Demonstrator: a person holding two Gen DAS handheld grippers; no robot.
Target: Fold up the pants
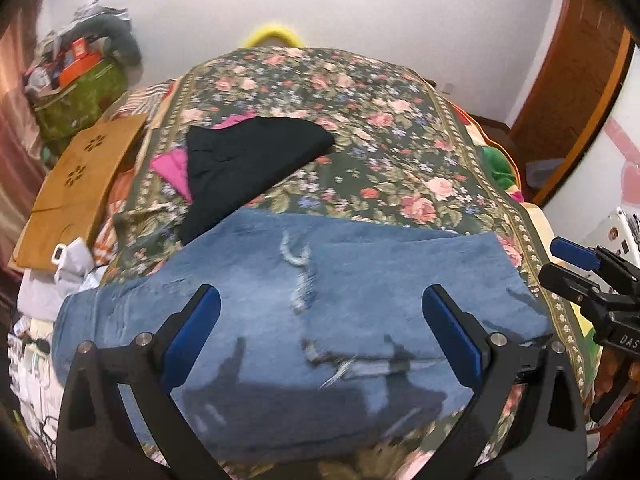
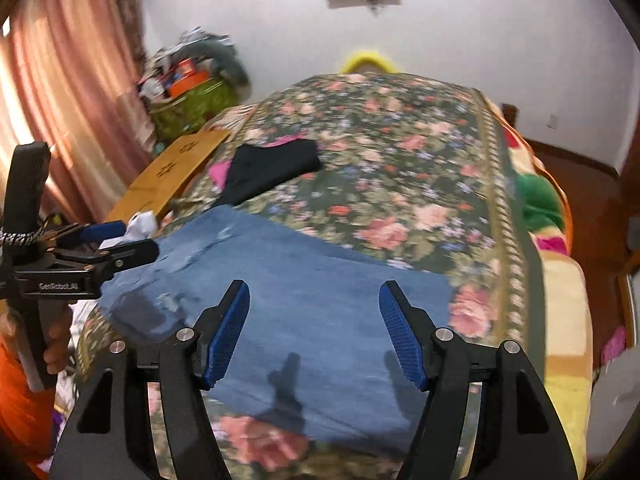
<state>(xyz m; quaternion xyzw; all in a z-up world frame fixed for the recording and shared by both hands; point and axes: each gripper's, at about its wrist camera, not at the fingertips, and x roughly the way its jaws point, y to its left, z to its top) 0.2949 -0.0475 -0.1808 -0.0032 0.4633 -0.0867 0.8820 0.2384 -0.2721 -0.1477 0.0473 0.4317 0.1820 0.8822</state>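
Here, in the left wrist view, the left gripper (image 1: 320, 320) hangs above the jeans (image 1: 304, 304), its jaws standing wide apart with only denim showing beneath the gap and nothing clamped. The jeans lie folded into a broad slab whose long axis runs across the picture, from a bunched end at the left to a squared edge at the right; a frayed, ripped seam runs down the middle between the two jaws. The right gripper (image 1: 576, 264) enters at the far right edge, just beside that squared end and off the cloth. The jeans rest on the near part of the bed (image 1: 400, 128), which is covered by a floral spread; a black garment (image 1: 248, 168) over a pink one lies farther up, touching the jeans' far left edge.

In the right wrist view, the right gripper (image 2: 314, 336) likewise holds nothing, its jaws parted over the right half of the jeans (image 2: 320, 300). The left gripper (image 2: 120, 240), held in a hand (image 2: 56, 340), sits at the jeans' left end, so each gripper appears nearest its own end. The next fold would probably bring one short end across to the other.

Beyond the bed stand a white wall, pink curtains (image 2: 68, 92) and a heaped green bag (image 2: 188, 104).
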